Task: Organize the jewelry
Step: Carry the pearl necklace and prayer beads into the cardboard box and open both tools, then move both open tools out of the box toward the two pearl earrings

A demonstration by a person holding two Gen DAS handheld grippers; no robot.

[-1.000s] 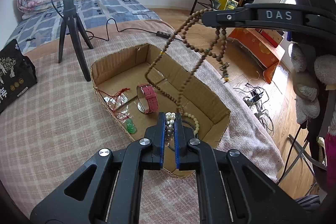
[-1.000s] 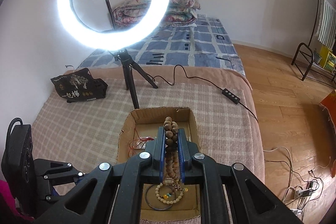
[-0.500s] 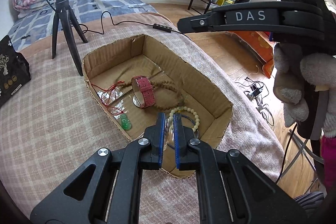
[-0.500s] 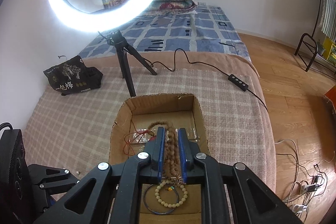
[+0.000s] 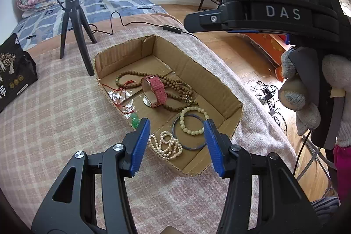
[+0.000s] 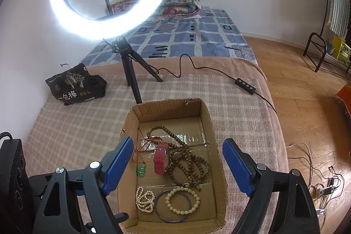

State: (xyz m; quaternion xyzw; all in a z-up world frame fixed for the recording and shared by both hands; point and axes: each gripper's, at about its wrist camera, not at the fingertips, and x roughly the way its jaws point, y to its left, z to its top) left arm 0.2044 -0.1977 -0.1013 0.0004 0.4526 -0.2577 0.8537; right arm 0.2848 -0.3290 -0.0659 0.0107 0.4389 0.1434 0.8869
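On the bed, a cardboard box (image 6: 211,124) holds the jewelry.
Both grippers hang above it, jaws opening and empty: the left gripper (image 5: 176,126) over the pearl strand (image 5: 167,144), the right gripper (image 6: 177,147) over the wooden bead necklace (image 6: 186,159). A pink watch (image 6: 161,160), pale bead bracelet (image 6: 182,201) and blue bangle (image 6: 172,205) lie beside them.

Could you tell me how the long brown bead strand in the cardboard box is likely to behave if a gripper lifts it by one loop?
The brown bead strand lies in slack, overlapping loops, so it would probably hang limp. It curls around the pink watch, so it may drag it along. The round beads could slip between pads.
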